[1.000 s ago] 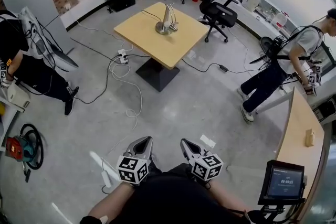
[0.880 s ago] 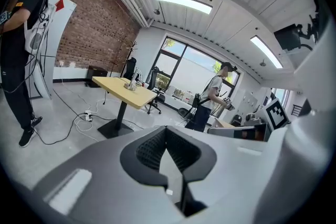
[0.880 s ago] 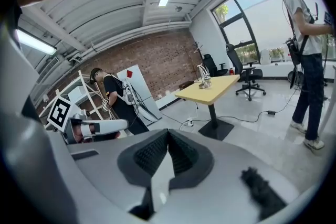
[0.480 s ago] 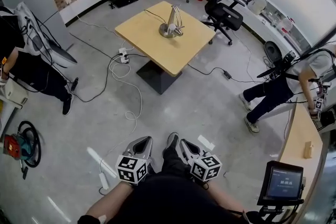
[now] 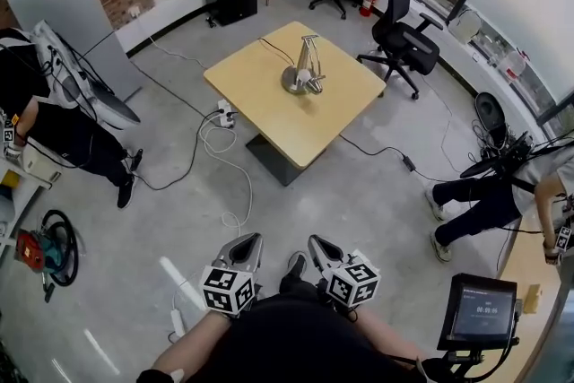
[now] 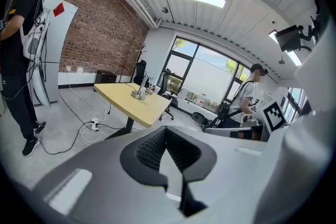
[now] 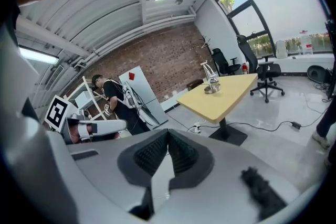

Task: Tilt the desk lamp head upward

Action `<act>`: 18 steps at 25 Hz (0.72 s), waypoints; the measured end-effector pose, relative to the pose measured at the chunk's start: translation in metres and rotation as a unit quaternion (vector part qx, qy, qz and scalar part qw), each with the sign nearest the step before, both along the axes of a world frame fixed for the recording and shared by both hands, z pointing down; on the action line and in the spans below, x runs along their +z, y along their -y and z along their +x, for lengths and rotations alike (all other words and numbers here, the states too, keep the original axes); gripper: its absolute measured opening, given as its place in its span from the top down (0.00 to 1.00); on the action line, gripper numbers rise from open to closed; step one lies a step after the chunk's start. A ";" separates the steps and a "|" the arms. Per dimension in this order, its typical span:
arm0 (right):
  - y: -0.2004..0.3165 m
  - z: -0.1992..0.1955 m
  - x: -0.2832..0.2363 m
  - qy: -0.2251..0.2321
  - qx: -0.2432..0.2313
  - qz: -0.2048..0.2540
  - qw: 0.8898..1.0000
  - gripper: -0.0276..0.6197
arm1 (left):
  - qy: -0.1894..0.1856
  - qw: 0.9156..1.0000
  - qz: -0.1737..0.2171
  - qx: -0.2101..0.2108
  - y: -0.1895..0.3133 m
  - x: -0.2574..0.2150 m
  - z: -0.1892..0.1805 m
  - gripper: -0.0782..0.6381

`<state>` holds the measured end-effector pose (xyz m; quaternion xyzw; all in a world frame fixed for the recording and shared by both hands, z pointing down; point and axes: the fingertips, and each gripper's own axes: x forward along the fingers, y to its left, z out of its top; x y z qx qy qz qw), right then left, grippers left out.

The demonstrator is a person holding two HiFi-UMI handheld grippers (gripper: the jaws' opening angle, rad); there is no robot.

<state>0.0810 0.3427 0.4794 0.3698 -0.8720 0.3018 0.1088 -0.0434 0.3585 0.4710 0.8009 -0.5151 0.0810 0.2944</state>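
Head view: both grippers closed and empty, desk lamp [image 5: 305, 70] well away on the table [image 5: 256, 85]

Left gripper [image 5: 247, 243] and right gripper [image 5: 316, 245] are held side by side, low in front of the person, over bare concrete floor [image 5: 359, 193]. Left gripper view shows the left gripper [image 6: 166, 130] with its jaws pressed together and nothing between them. Right gripper view shows the same for the right gripper [image 7: 168, 134]: jaws together, nothing held.

The desk lamp stands near the middle of the square wooden table, well apart from both grippers. Its round base rests on the tabletop and its head sits low beside the base; the angle of the head cannot be made out. Both gripper views face the lamp from a distance [image 6: 139, 91] [image 7: 211, 82].

A power strip [image 5: 225, 112] with looped cable lies on the floor just beside the table. An office chair [image 5: 409, 36] stands past the table's far right edge. One person [image 5: 54, 117] stands at the left, another [image 5: 489, 197] at the right.
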 end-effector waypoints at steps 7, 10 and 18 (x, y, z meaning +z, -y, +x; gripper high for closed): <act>0.061 0.039 0.007 0.003 0.000 0.003 1.000 0.95 | 0.001 1.000 0.005 -0.010 0.058 0.004 0.033 0.88; 0.086 0.054 0.010 0.001 -0.002 0.005 1.000 0.95 | -0.001 1.000 0.009 -0.009 0.082 0.006 0.051 0.88; 0.117 0.065 0.017 0.000 -0.002 -0.005 1.000 0.95 | -0.002 1.000 0.002 -0.016 0.116 0.010 0.057 0.88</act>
